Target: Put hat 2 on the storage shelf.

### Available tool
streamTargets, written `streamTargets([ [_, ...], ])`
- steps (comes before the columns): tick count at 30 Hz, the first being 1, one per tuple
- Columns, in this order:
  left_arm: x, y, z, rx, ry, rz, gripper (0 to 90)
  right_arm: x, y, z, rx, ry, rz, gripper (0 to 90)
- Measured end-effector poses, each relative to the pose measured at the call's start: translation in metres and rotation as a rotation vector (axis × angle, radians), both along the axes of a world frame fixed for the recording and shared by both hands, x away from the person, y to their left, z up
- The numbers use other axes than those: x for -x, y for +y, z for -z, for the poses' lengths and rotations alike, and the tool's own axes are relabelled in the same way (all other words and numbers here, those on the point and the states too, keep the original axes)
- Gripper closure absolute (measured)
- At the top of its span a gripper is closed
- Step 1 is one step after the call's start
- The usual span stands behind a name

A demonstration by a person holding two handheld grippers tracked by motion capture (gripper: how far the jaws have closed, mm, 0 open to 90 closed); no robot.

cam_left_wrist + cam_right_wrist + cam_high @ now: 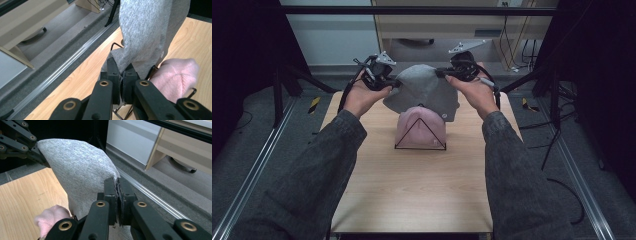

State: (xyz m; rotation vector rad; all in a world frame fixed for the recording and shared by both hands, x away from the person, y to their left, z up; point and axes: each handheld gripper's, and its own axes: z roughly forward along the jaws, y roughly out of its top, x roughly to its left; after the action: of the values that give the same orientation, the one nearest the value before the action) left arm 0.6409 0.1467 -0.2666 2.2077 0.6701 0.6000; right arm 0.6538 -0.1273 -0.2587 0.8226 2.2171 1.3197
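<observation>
Just above centre of the high view, the grey hat (424, 90) hangs stretched between the left gripper (393, 84) and right gripper (443, 73), each pinching an edge, directly over the pink hat (421, 127) on its wire stand (420, 147).

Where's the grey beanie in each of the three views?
High view: grey beanie top centre, stretched between the left tongs and right tongs.
Left gripper view: upper centre-right, hanging from the tongs.
Right gripper view: centre-left, its edge pinched in the tongs.
Shared landmark: the pink beanie on the wire stand, just below the grey one.
</observation>
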Motion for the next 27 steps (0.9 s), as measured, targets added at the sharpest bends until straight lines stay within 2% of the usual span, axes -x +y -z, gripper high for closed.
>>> streamTargets([
  [12,0.006,-0.001,0.008,0.004,0.007,0.004,87.2,0.007,-0.001,0.008,-0.001,0.002,-0.001,87.3],
  [18,0.007,-0.002,0.016,-0.002,0.016,0.004,87.2,0.012,-0.001,0.013,0.02,-0.005,-0.008,87.2],
  [27,0.009,-0.006,0.024,-0.001,0.02,0.01,87.1,0.016,-0.004,0.024,0.015,0.014,0.007,87.2],
])
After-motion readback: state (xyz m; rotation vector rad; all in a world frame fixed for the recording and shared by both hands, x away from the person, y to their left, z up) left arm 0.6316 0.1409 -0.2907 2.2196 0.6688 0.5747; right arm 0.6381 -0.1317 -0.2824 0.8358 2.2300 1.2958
